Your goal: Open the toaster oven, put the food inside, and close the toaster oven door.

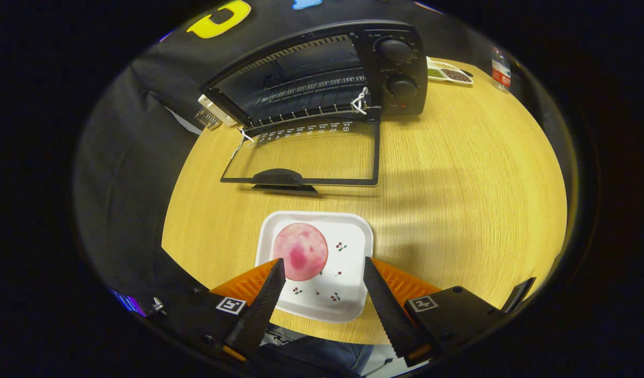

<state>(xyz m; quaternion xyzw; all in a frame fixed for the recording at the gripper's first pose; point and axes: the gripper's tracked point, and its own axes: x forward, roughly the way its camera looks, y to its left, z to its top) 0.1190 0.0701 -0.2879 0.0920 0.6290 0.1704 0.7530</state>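
Observation:
A black toaster oven [395, 68] stands at the far side of the round wooden table [458, 199]. Its glass door [306, 157] lies folded down flat toward me, handle [277, 177] at the near edge, and the wire rack [311, 94] inside is bare. Nearer to me sits a white square plate [348, 247] with small cherry prints. A round pink food piece [300, 251] rests on the plate's left half. My gripper [322, 268] is open above the plate's near part, the left finger [267, 299] just beside the food, the right finger [387, 304] over the plate's right edge.
A tray of small filled compartments [448, 72] and a bottle [500, 68] stand at the table's far right, behind the oven. A white power strip [213, 113] lies left of the oven. Dark cloth surrounds the table.

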